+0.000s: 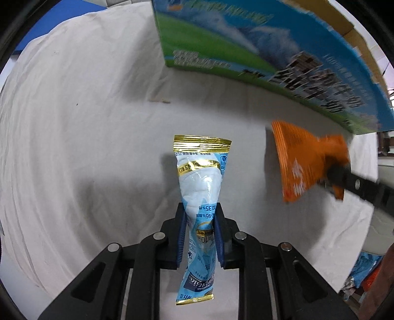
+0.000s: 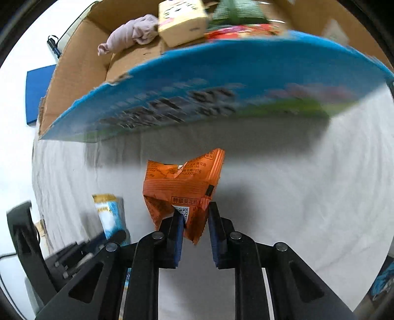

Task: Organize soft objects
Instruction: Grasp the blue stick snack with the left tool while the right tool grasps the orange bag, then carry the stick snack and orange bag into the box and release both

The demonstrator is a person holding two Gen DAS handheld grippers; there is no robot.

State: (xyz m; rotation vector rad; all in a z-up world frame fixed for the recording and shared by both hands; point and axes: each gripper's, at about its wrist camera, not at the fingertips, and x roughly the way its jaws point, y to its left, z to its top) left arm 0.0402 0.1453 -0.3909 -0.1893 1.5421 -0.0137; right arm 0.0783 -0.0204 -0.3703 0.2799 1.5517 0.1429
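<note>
Left wrist view: a blue-and-white sachet with gold sealed ends (image 1: 200, 197) stands up between the pads of the left gripper (image 1: 199, 233), which pinch it around its lower middle; it is lifted above the white cloth.
Right wrist view: an orange snack packet (image 2: 182, 187) is pinched at its lower corner by the right gripper (image 2: 195, 231), the rest of it sticking up crumpled.
Orange packet from the left: it shows at 3 o'clock of the sachet, blurred, well apart from it.
Cardboard box (image 2: 81, 66): open-topped, printed blue and green outside, lying at 12 o'clock beyond both packets.
Already in the box: a pale pink cloth bundle (image 2: 130, 33), a yellow tissue pack (image 2: 181, 19), and a red and a green packet, too blurred to name.
Bench (image 1: 81, 123): covered in wrinkled white cloth.
Progress: judging by this, several soft things are packed; both held packets remain outside the box.
Left to do: carry each over the box wall and let go.
</note>
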